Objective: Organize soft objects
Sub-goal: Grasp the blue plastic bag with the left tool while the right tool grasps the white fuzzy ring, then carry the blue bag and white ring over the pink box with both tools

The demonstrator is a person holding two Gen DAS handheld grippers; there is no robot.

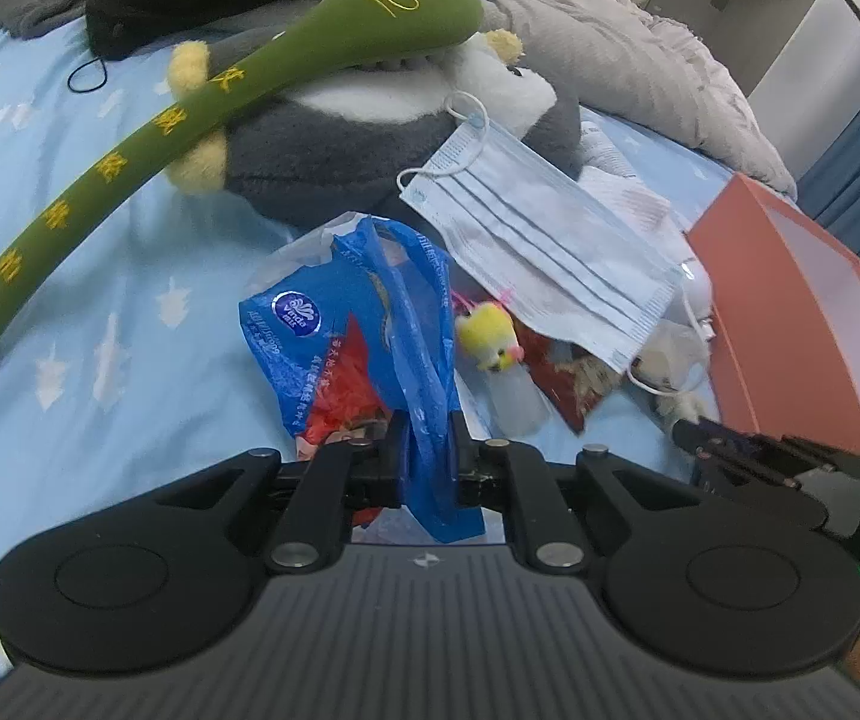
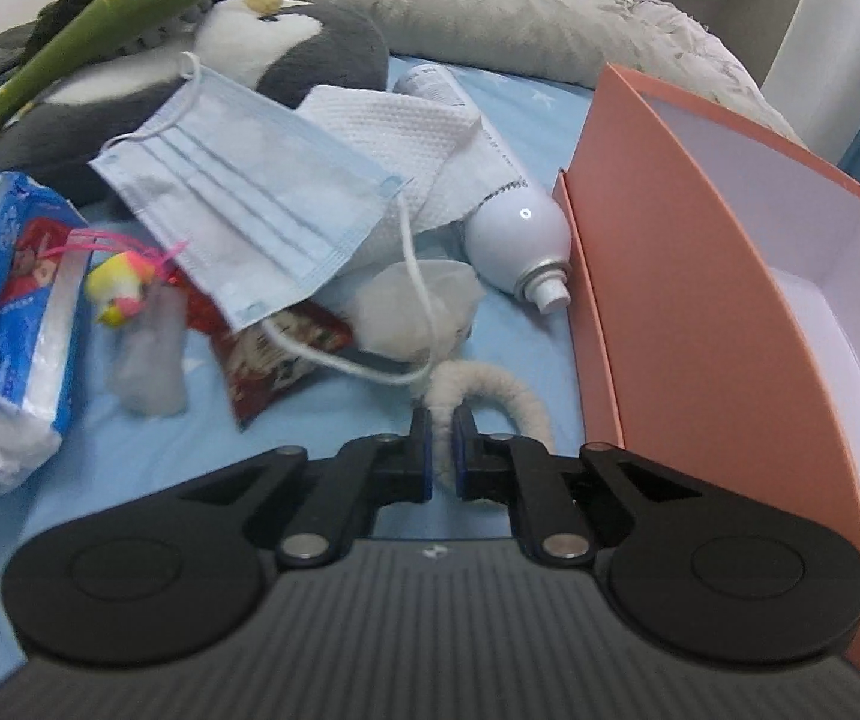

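The right gripper (image 2: 442, 450) is closed on a fuzzy cream loop (image 2: 493, 390), which arcs from between the jaws up and round toward 2 o'clock. The pink box (image 2: 688, 300) stands open just beside it at 3 o'clock, its long axis running from 5 toward 12 o'clock; the coming move is judged to be a short carry rightward over the near wall, and the right gripper is the nearer to the box.

The left gripper (image 1: 426, 450) is pinched on the blue bag (image 1: 423, 372) of a tissue pack, which lies ahead at 12 o'clock. In its view the box (image 1: 790, 312) sits far out at 3 o'clock, with the right gripper (image 1: 712, 435) between.

Only the right view shows the box's white interior, the spray bottle (image 2: 520, 240) and the white cloth (image 2: 393, 126) under the mask (image 2: 249, 192). The green plush's (image 1: 129, 180) long stem across the grey plush (image 1: 339, 150) is seen fully only in the left view.
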